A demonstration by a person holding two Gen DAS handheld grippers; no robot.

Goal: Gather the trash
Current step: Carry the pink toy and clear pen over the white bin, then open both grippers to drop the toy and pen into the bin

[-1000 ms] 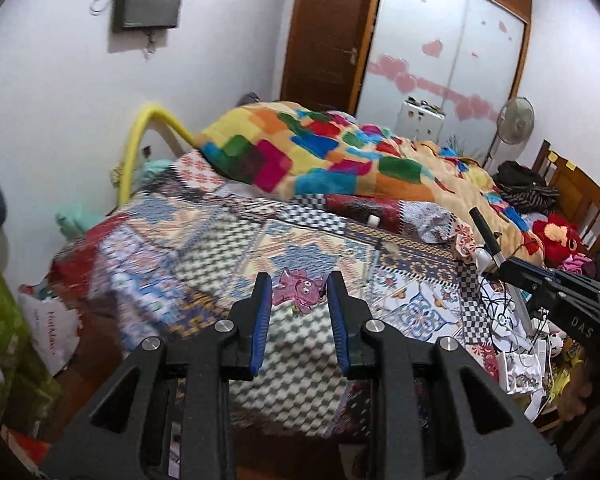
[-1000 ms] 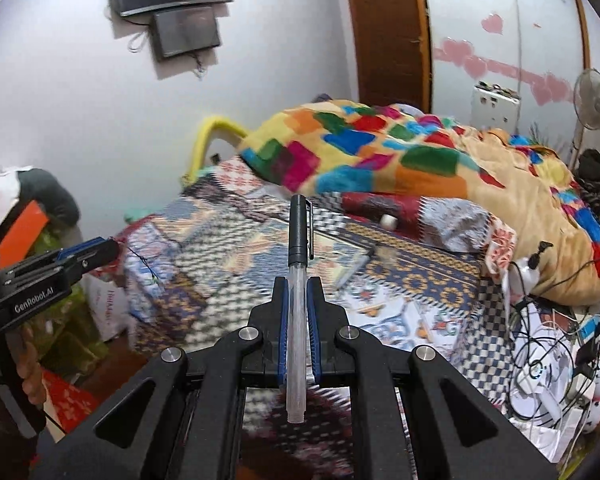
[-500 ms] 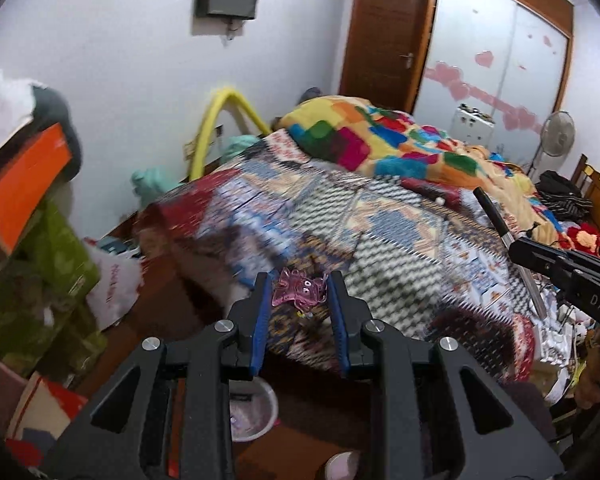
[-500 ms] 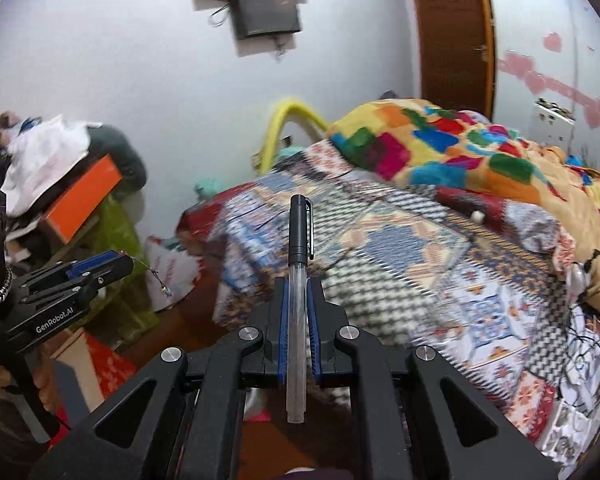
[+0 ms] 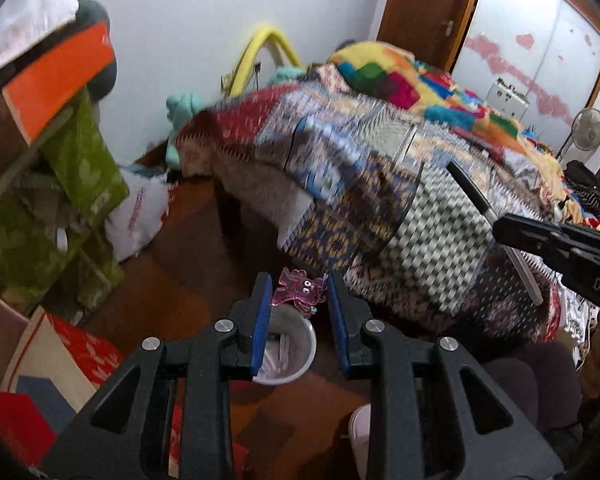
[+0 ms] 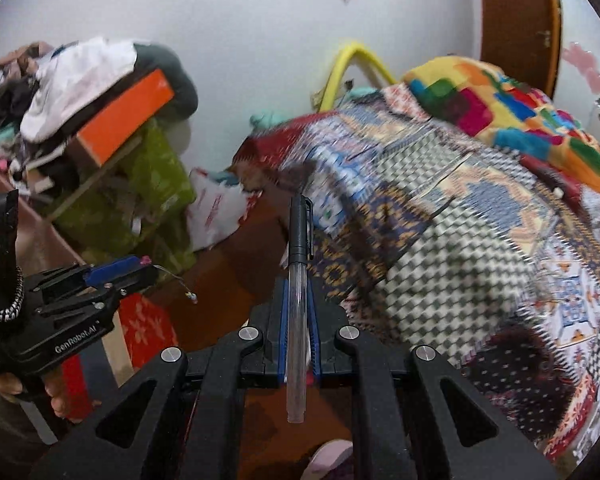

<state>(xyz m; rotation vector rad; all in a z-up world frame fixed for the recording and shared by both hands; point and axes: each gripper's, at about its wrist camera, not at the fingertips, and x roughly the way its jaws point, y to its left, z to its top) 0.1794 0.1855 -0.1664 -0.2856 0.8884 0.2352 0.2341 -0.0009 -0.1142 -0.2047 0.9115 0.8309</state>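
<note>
Left tongs [image 5: 296, 298] pinch a pink toy [image 5: 299, 291] above the white bin [image 5: 300, 354] on the floor; right tongs [image 6: 298, 312] squeeze a pen [image 6: 299, 280] – probably beside the bin, so it could miss.

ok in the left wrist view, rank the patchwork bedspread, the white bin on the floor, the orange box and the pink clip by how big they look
1. patchwork bedspread
2. orange box
3. white bin, partly hidden behind the left tool, so unsure
4. pink clip, smallest even though it sits nearest the camera
</note>
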